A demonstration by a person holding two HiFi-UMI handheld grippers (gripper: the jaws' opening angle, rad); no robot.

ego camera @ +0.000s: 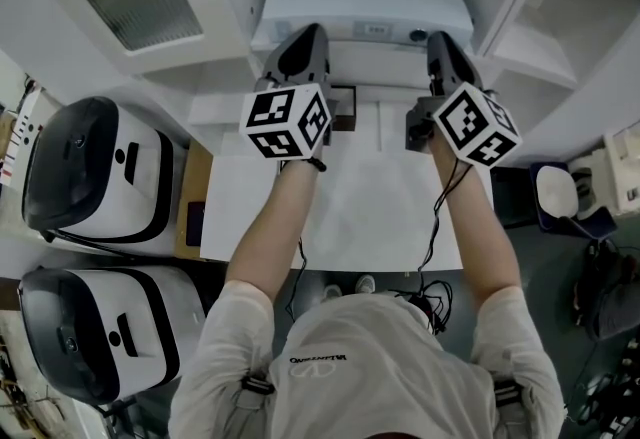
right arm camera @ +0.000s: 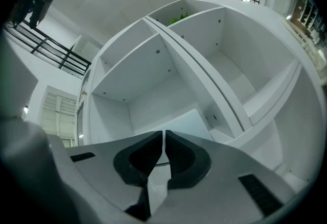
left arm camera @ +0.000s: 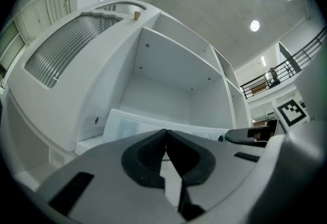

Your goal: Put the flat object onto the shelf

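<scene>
The flat object (ego camera: 365, 7) is a white slab lying level in a white shelf (ego camera: 520, 42) compartment ahead of me. Its near edge bears a small label and a round dark knob. My left gripper (ego camera: 300, 39) and right gripper (ego camera: 445, 42) point side by side at that near edge. In the left gripper view the flat object (left arm camera: 148, 125) lies just beyond the left gripper (left arm camera: 166, 131), whose pads meet with nothing between them. In the right gripper view the right gripper (right arm camera: 164, 132) shows only a hairline slit, with the flat object (right arm camera: 184, 121) beyond. Whether the tips touch the edge I cannot tell.
A white table top (ego camera: 380, 217) lies under my forearms. Two bulky white-and-black machines (ego camera: 95, 172) (ego camera: 95, 327) stand at the left. Dark bags and a bowl (ego camera: 560, 197) sit at the right. An upright divider (right arm camera: 204, 82) separates the shelf's compartments, and a side wall (left arm camera: 66, 49) closes the left.
</scene>
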